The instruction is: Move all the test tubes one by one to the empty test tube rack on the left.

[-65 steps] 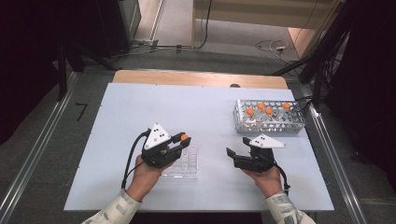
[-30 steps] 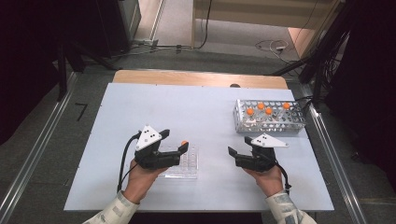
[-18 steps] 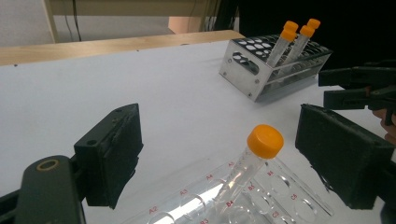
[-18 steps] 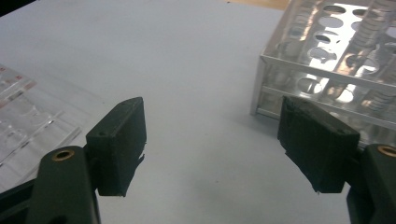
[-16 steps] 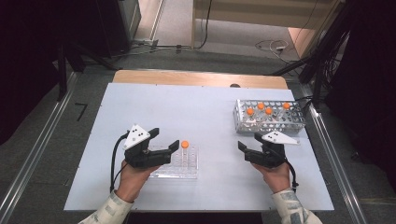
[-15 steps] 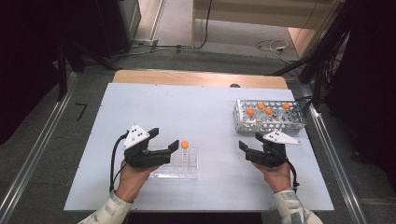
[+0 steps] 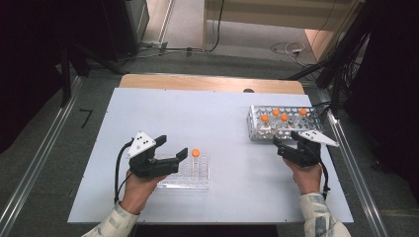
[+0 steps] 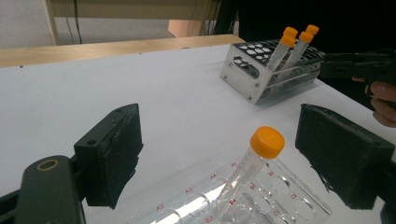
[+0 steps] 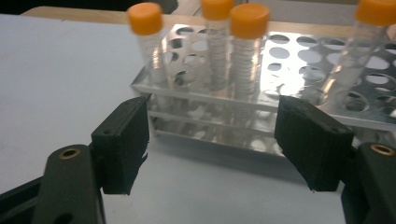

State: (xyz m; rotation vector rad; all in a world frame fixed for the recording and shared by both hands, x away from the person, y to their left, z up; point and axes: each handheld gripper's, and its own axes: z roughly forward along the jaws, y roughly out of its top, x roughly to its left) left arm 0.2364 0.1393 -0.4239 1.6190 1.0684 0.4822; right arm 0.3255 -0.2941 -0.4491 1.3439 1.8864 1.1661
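A white table (image 7: 148,113) is seen from above, with a wooden strip along its far edge. At its right, a metal rack (image 7: 257,129) is stood, in which four orange-capped tubes (image 7: 275,112) are held. A clear rack (image 7: 197,178) lies near the front edge, left of centre, and one capped tube (image 7: 196,159) is stood in it, leaning slightly.

The left gripper (image 7: 173,150) is held just left of the clear rack. Its jaws are spread wide and nothing is gripped. In the left gripper view the capped tube (image 8: 259,151) is seen between the pads (image 8: 114,151), well apart from either. Red hole labels on the clear rack (image 8: 299,205) can be read in this view, not from above; its near part is cut off by the lower edge.

The right gripper (image 7: 278,143) is held just in front of the metal rack. Its jaws have just been closing a little, yet are spread wide, with nothing between them. In the right gripper view the metal rack (image 9: 210,135) and its tubes (image 9: 245,56) stand close beyond the pads (image 9: 123,140). Whether the jaw tips touch the rack cannot be told from above. The rightmost tube is cut off at the picture's edge.
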